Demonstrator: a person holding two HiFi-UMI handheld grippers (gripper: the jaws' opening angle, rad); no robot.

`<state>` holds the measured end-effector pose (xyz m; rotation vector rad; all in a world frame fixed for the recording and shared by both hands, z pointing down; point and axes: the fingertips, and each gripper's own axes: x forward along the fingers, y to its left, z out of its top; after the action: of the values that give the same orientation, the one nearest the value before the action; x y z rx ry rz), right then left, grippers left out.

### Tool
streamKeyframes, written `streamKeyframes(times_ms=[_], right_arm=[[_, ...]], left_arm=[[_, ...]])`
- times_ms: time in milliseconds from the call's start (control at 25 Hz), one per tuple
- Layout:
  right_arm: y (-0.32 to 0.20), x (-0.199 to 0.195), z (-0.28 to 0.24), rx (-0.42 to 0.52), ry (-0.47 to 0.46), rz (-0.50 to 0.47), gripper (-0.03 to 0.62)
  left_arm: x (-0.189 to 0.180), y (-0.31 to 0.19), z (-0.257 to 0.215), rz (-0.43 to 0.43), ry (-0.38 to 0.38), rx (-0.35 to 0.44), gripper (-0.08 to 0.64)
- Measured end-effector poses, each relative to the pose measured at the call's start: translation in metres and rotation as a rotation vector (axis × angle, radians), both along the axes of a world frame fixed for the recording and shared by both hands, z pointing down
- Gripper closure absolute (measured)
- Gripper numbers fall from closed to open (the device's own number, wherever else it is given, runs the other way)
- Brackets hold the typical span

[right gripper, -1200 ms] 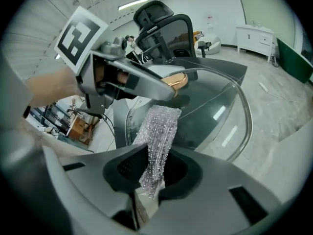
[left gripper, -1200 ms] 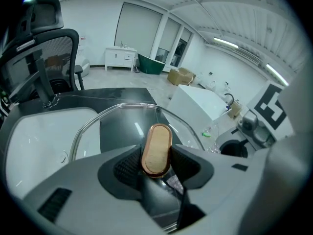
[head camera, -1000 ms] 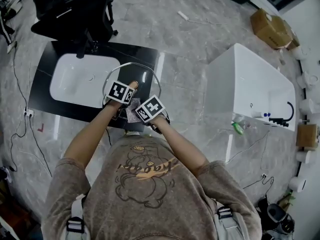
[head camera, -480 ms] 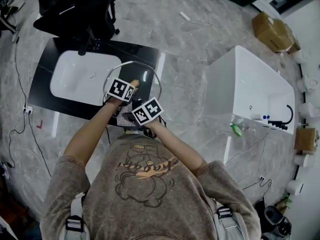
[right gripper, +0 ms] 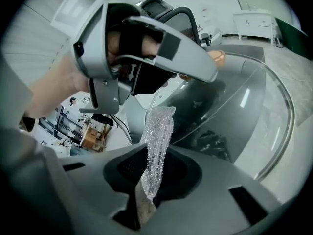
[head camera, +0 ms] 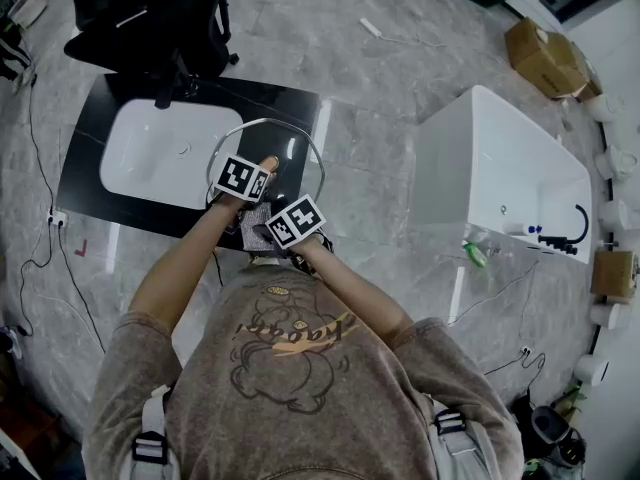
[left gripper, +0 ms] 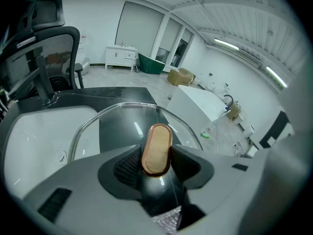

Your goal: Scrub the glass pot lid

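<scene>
The left hand-held gripper [head camera: 258, 176] was clamped on the wooden knob [left gripper: 156, 148] of the glass lid [left gripper: 124, 124], so the lid stood tilted right ahead of it, over the black counter [head camera: 275, 103], sink [head camera: 160, 153] off to its left. The right hand-held gripper [right gripper: 154, 177] pinched a sparkly scrub pad [right gripper: 157, 136], poking up toward the lid just ahead.

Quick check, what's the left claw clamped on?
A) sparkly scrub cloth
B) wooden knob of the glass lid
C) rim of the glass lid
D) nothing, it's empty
B: the left gripper view shows the left claw closed on the wooden knob of the glass lid, one pad on each side of it; the sparkly scrub cloth sits in the right claw.
</scene>
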<state>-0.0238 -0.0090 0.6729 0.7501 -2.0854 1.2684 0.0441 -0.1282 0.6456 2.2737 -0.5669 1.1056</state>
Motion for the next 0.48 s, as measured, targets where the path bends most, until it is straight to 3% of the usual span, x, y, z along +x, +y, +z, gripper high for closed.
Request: streamKeyframes(times_ms=[480], right_arm=[[0.021, 0.099, 0.006, -0.074, -0.042, 0.198, 0.506]], left_arm=[[0.0, 0.001, 0.0, -0.007, 0.018, 0.019, 0.36]])
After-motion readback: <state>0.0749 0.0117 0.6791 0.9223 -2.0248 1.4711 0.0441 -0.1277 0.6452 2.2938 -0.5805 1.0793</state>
